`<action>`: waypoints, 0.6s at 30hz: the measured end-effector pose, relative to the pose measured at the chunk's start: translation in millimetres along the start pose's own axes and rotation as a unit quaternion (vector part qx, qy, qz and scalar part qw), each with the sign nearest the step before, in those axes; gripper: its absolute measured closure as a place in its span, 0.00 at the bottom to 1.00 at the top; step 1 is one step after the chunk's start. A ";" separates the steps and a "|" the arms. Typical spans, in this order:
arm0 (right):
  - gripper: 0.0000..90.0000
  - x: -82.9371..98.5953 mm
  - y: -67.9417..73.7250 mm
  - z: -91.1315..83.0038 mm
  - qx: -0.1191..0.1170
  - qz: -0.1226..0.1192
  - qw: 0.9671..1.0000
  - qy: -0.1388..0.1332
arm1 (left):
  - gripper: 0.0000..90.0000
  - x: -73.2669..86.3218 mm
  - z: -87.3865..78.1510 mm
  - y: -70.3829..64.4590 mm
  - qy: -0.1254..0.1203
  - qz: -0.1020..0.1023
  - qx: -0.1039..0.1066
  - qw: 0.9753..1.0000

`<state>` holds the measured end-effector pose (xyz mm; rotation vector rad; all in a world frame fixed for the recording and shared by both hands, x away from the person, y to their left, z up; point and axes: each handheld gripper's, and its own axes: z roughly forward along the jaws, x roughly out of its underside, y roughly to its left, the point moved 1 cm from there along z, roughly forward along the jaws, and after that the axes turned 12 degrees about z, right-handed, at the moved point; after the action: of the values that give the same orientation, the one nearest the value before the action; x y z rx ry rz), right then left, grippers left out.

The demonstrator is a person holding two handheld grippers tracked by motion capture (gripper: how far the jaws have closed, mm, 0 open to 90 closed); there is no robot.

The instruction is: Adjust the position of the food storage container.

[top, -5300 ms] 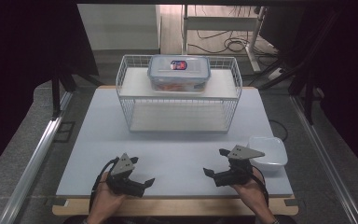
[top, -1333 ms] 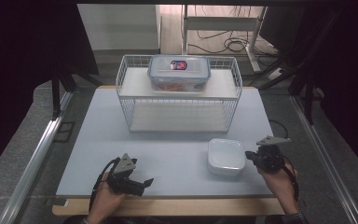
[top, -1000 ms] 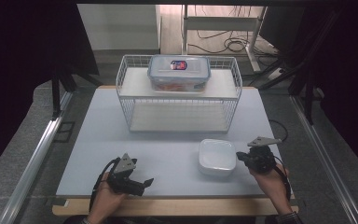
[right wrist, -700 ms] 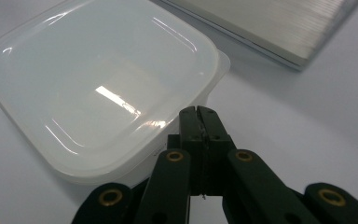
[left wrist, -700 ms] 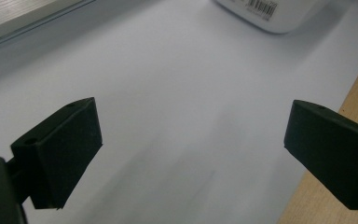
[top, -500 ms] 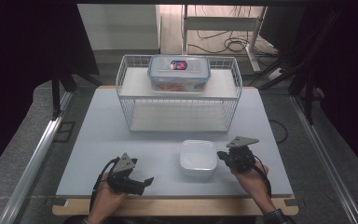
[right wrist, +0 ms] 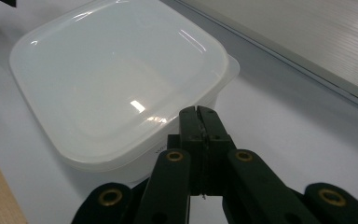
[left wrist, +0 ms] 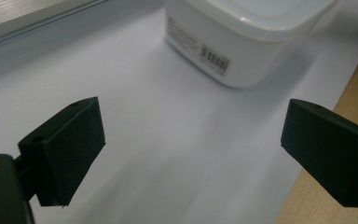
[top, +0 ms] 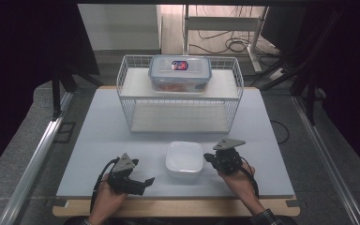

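1. Because my right gripper (top: 214,159) has its fingers (right wrist: 199,122) pressed flat together with nothing between them, I judge that I am using them as a blunt pusher against the side wall of the white lidded container (top: 184,159), not as a clamp.
2. The container sits on the worktop (top: 98,136) near the middle of its front edge, in front of the wire rack (top: 180,110). It rests flat, lid on, with my right fingertips at its right-hand side; in the right gripper view they meet the wall just under the lid's rim, though I cannot tell if they truly touch.
3. My left gripper (top: 143,180) rests low near the front edge, left of the container and apart from it. Its fingers (left wrist: 65,144) are spread wide and hold nothing. I take it that I keep them parted and aimed at the container (left wrist: 242,37) so they are ready to receive or steady it from that side.
4. The labelled side wall with a barcode faces my left fingers, which gives them a plain flat face to meet.
5. On the rack's upper shelf stands a clear lidded box (top: 180,72), well apart from my hands.
6. A push low on the wall seems sensible: a light tub could tip or spin if nudged at a corner.
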<state>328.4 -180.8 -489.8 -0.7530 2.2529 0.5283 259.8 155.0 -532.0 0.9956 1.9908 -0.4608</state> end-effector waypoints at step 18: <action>0.49 9.6 -8.9 -22.2 -0.008 -0.007 0.999 -0.038 | 0.06 1.0 -1.0 1.5 0.008 0.008 0.004 1.000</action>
<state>317.7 -203.3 -483.0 -0.7434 2.1739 0.5586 260.1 157.0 -532.1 1.0209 1.9953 -0.4536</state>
